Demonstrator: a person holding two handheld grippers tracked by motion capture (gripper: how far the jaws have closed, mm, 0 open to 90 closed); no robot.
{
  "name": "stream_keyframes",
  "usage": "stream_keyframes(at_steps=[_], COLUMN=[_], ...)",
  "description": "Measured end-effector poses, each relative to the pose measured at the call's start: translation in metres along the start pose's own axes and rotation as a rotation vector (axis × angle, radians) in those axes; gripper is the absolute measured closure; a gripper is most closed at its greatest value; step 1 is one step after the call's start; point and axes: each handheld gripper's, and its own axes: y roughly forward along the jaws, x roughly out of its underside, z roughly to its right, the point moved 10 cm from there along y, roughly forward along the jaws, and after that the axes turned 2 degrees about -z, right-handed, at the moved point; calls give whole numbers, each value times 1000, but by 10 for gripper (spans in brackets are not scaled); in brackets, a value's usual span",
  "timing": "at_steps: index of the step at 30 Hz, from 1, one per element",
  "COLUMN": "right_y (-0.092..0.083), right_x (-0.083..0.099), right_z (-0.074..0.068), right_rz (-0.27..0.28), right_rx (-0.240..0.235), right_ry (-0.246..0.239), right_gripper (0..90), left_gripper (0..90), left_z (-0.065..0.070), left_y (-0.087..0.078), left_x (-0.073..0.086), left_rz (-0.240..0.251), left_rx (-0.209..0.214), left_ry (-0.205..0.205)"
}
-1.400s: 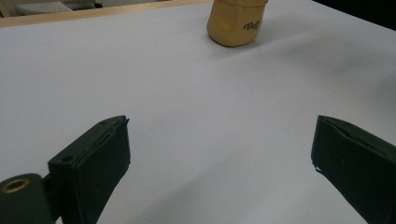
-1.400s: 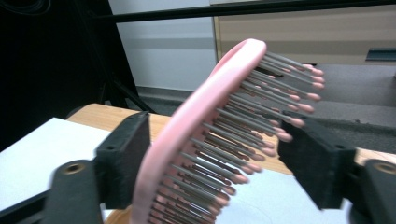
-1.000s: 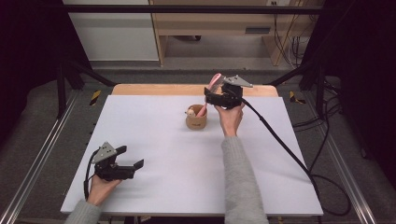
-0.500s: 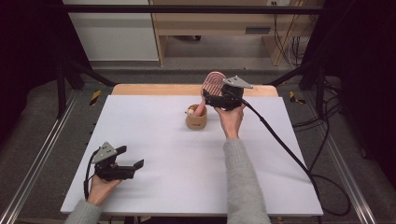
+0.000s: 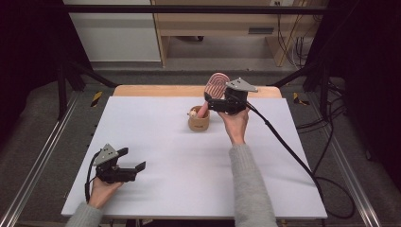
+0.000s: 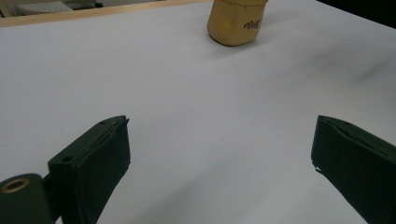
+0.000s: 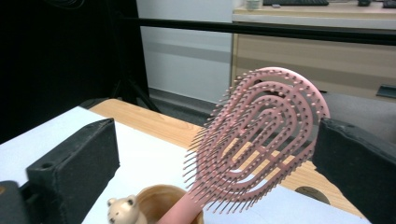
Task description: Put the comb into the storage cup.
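High view: left gripper (image 5: 133,159) low at the near left of the white table (image 5: 156,142), fingers wide, nothing between. Right gripper (image 5: 211,98) raised at the far side, just behind a wooden cup (image 5: 199,121) with a pink hairbrush (image 5: 215,87) standing in it.

Left gripper view: fingers (image 6: 95,158) wide apart over bare table; cup ahead, well apart.

Right gripper view: fingers (image 7: 74,158) wide, brush head between, touching the right one; small bear figure (image 7: 122,210) at the cup's rim.
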Motion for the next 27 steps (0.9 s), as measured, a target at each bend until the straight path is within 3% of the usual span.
stream_keyframes(at_steps=[12, 27], right_y=[-25, -57], right_x=[1, 16], right_z=[-12, -20], right_rz=[16, 3], right_rx=[-48, -107], right_ry=[-5, -21], right_gripper=[2, 1], left_gripper=[46, 44], left_z=[0, -1], left_y=[0, 1], left_x=[0, 1], left_rz=[-3, -10], left_rx=[-2, -10], left_ry=[1, -4])
